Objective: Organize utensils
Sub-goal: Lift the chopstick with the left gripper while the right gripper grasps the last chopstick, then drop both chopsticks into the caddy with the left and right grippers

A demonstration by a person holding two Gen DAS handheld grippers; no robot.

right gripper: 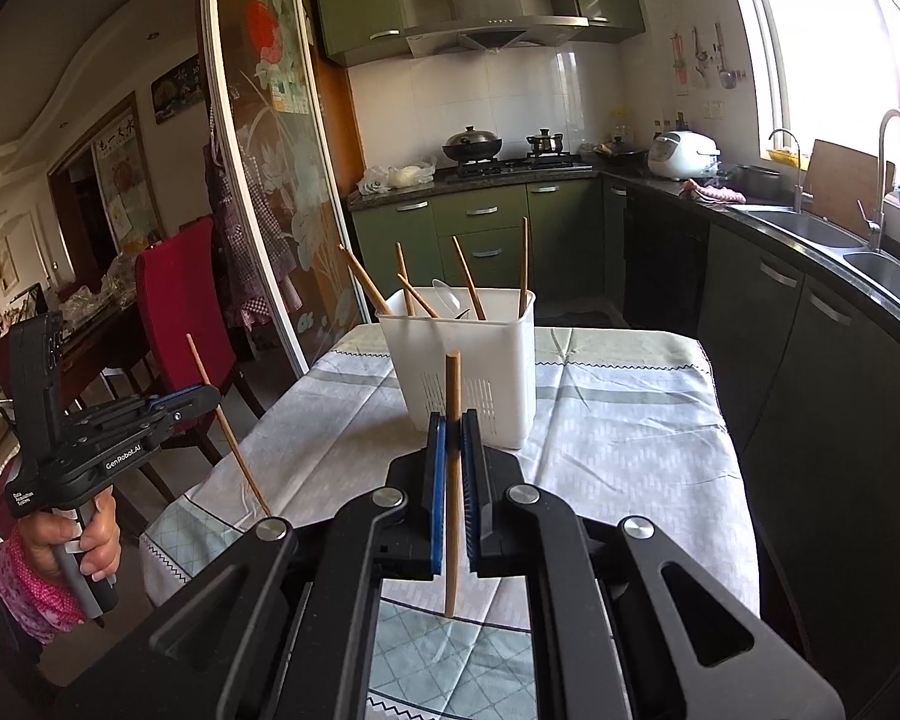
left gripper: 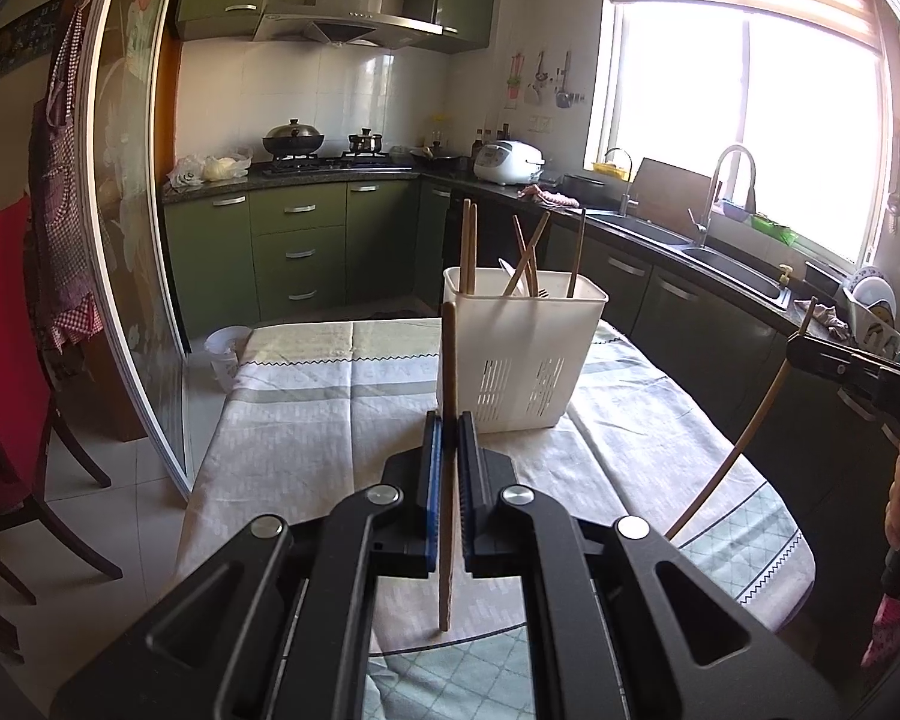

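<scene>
A white slotted utensil holder (left gripper: pixel 522 354) stands on the clothed table (left gripper: pixel 306 420) and holds several wooden chopsticks and a white spoon. It also shows in the right wrist view (right gripper: pixel 468 372). My left gripper (left gripper: pixel 449 420) is shut on a wooden chopstick (left gripper: pixel 448 360), held upright just in front of the holder. My right gripper (right gripper: pixel 453 426) is shut on another wooden chopstick (right gripper: pixel 453 384), also upright and short of the holder. The right gripper (left gripper: pixel 801 342) shows at the right edge of the left wrist view, the left gripper (right gripper: pixel 207 399) at the left of the right wrist view.
The table edge drops to a tiled floor on the left, with a red chair (left gripper: pixel 6 372) and a sliding glass door (left gripper: pixel 132 240). A dark counter with sinks (left gripper: pixel 720 264) runs along the right. A white bin (left gripper: pixel 228 354) stands on the floor.
</scene>
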